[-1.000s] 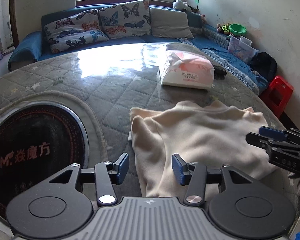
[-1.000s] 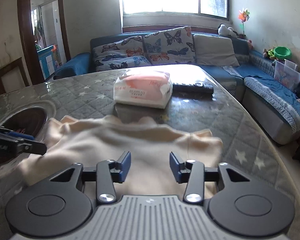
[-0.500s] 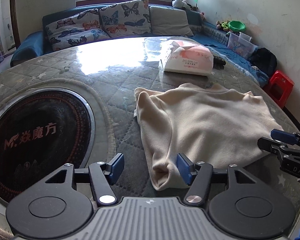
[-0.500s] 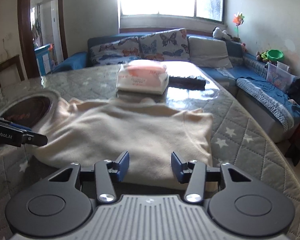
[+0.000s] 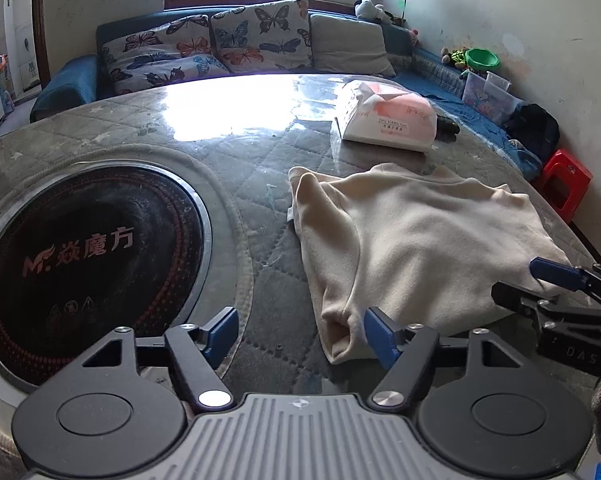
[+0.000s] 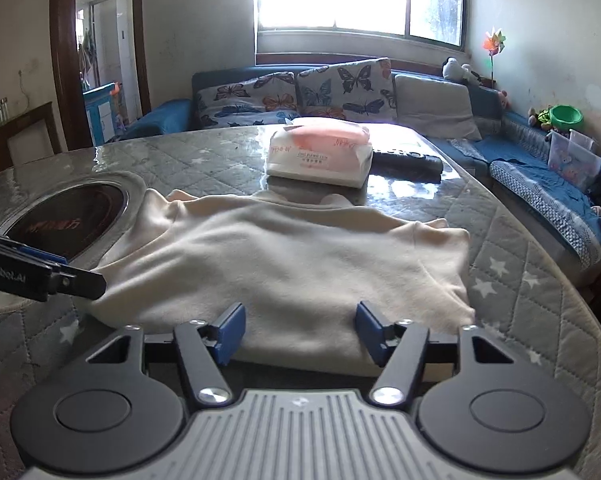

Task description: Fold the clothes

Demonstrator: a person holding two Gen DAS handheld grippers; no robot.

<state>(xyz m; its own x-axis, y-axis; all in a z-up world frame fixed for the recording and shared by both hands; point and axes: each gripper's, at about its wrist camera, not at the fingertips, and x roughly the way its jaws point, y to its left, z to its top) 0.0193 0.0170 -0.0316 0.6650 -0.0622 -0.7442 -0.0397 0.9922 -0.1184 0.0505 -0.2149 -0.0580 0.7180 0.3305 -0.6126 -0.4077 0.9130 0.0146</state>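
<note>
While a tissue pack sits beyond the cream garment, I hold both grippers' fingers spread, empty, near its edge: left gripper, right gripper.

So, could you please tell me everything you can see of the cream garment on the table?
The cream garment looks like soft, fleecy knit. It lies flat and partly folded on the quilted table, its near edge doubled under, one narrow part folded along its left side. The tissue pack sits just beyond its far edge; whether they touch is unclear. Both grippers, left and right, are open at its near edge, holding nothing.
</note>
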